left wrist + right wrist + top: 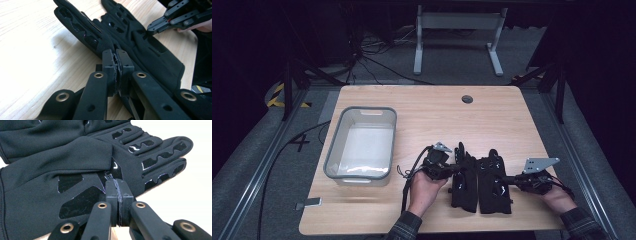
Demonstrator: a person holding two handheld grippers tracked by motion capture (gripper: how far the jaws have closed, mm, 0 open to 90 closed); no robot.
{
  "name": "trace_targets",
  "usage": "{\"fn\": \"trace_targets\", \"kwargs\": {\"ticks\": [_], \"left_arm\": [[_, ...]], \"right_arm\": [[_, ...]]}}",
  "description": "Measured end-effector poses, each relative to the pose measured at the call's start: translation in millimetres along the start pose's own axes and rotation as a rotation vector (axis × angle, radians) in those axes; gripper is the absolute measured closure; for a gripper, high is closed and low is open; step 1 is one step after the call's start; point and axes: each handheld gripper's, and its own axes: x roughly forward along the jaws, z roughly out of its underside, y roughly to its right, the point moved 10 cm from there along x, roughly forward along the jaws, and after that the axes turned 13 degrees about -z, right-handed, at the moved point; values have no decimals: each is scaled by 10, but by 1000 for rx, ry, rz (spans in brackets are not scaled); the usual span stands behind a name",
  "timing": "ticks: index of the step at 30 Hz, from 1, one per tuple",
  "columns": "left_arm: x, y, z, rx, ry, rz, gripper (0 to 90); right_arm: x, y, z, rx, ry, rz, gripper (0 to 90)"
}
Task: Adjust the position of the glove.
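Two soft, floppy black gloves (pixel 481 182) are lying side by side as the left gripper (pixel 117 58) and right gripper (pixel 117 185), jaws pressed together, are nosing at their limp fabric, best pinched at the cuff

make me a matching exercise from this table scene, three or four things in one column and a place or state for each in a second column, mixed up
Things:
1. grey bin
2. left claw
3. right claw
4. round hole

Places or states:
A. in the tabletop near its far edge
B. shut, tip at the left glove
C. stands at the left of the table, nothing inside that can be made out
D. shut, tip at the right glove

Pairs: 1-C, 2-B, 3-D, 4-A
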Motion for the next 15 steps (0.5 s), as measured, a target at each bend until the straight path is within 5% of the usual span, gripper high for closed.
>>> {"fn": "trace_targets", "kwargs": {"ticks": [15], "left_arm": [[-47, 127, -209, 6, 48, 68, 869]], "right_arm": [[144, -24, -123, -22, 1, -21, 899]]}}
